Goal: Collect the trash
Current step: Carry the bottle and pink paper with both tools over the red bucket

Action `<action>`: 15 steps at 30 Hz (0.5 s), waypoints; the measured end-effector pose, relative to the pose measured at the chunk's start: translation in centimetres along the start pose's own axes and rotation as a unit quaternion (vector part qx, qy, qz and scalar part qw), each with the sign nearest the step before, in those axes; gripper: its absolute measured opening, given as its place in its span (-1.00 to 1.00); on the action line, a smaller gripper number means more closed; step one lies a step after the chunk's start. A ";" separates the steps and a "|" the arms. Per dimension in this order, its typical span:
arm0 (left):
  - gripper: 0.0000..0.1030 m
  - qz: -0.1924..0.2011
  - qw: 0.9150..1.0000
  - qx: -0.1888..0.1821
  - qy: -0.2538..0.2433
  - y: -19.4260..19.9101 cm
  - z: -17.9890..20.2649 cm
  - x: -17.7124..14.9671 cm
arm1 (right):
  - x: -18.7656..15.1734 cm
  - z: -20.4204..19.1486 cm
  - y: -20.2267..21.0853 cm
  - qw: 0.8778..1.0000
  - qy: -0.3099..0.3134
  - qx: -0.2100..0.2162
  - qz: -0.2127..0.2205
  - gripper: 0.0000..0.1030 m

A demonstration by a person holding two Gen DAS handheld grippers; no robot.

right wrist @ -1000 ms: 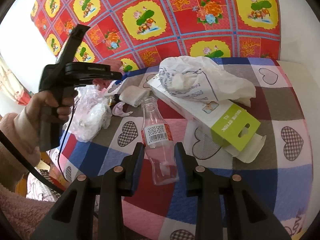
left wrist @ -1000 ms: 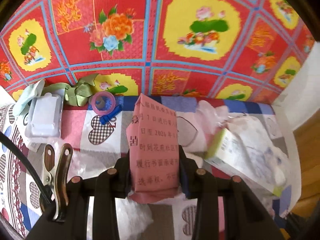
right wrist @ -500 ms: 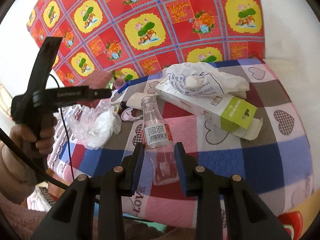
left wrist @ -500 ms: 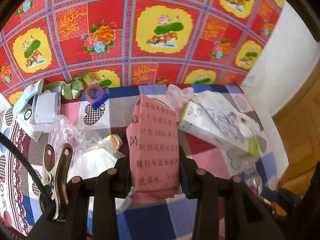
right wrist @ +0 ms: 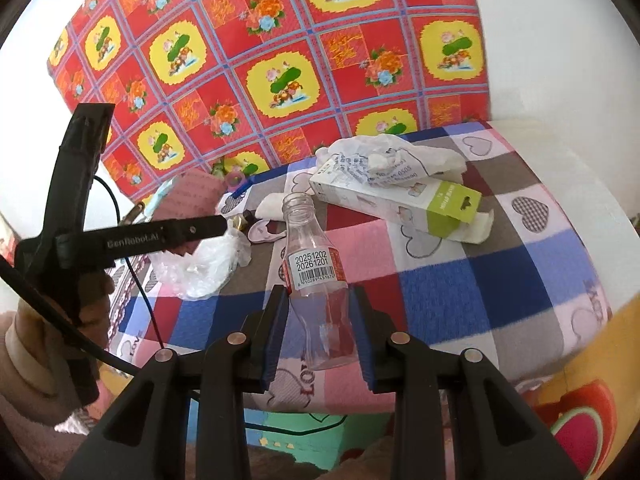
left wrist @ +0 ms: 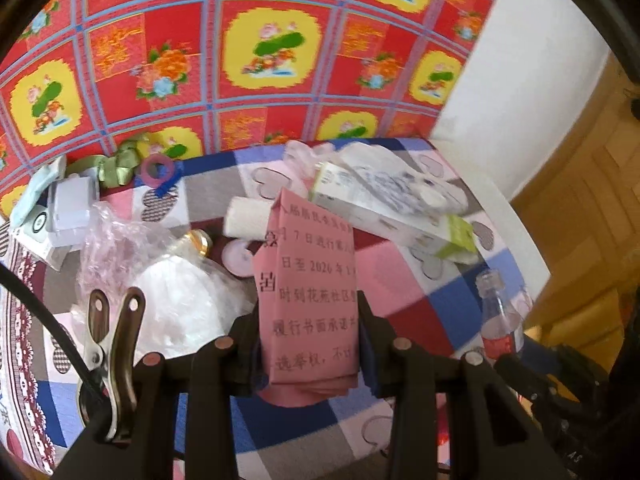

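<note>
The table (right wrist: 500, 264) with the checked heart-pattern cloth carries most of the trash, and behind it hangs a red and yellow flowered cloth (right wrist: 280, 60). On the far right part lies a long white and green carton (right wrist: 400, 200) with a crumpled printed bag (right wrist: 384, 158) on top of it; on the left lies a clear plastic bag (left wrist: 160, 292), and between them a small roll of white paper (left wrist: 244, 222) and a pink lid (left wrist: 238, 256).

Two pieces are already picked up, I judge. The left gripper (left wrist: 308, 328) clamps a folded pink paper (left wrist: 310, 276) with printed characters, holding it upright above the near edge. The right gripper (right wrist: 318, 320) grips an empty clear bottle (right wrist: 316, 276) with a red label, no cap on it, also held at the near edge of the table.

What is left — the carton, both bags, the roll, the lid and the small things at the far left corner. No bin is seen in either view, so where the held pieces go I cannot tell.

The near side of the table is bare and gives free room. On the right the table edge is close to a white wall (left wrist: 520, 100), so there is less room there.
</note>
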State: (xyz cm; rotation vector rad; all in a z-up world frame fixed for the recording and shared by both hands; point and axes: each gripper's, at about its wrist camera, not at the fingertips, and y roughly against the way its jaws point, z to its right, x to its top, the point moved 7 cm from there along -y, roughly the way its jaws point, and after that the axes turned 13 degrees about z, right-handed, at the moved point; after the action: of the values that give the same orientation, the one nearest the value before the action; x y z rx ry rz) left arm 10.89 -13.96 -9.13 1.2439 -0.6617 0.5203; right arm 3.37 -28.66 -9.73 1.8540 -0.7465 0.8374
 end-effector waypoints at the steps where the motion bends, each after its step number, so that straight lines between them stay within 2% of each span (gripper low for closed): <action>1: -0.24 0.000 1.000 -0.006 -0.004 0.2 0.4 -0.2 | -0.2 0.0 0.3 1.000 -0.002 -0.003 0.001 -0.37; 15: -0.24 -0.010 0.996 -0.076 -0.055 1.7 5.5 -2.3 | -2.3 1.0 5.5 0.996 -0.043 -0.064 0.032 -0.37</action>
State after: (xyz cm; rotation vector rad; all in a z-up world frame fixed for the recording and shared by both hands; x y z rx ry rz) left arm 7.19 -18.85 -8.57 1.1407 -0.7674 0.3797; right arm -2.04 -31.30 -9.18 1.7672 -0.8974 0.7371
